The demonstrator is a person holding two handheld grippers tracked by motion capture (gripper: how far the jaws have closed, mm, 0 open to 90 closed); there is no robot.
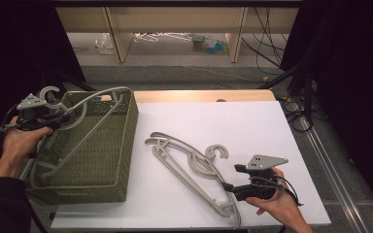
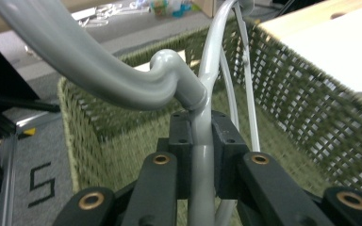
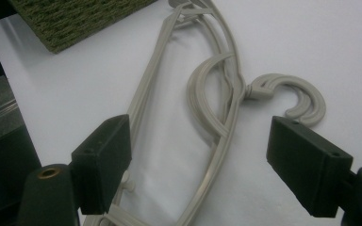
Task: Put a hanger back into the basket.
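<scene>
**Lowering a hanger into the basket**

Easing the grey plastic hanger (image 1: 85, 109) down into the green woven basket (image 1: 121, 145) at the table's left calls for a gentle tilt, so its long arm slides inside the far rim rather than catching on the weave. The left gripper (image 1: 60, 118) is clenched on the hanger's neck just below the hook, so release should wait until the frame rests inside. The right gripper (image 1: 229, 188) hangs with jaws apart over the second grey hanger (image 1: 194, 170), lying flat on the white board, touching nothing.

How much of the held hanger sits below the basket's rim is hard to judge, and the basket's floor is hidden.
</scene>
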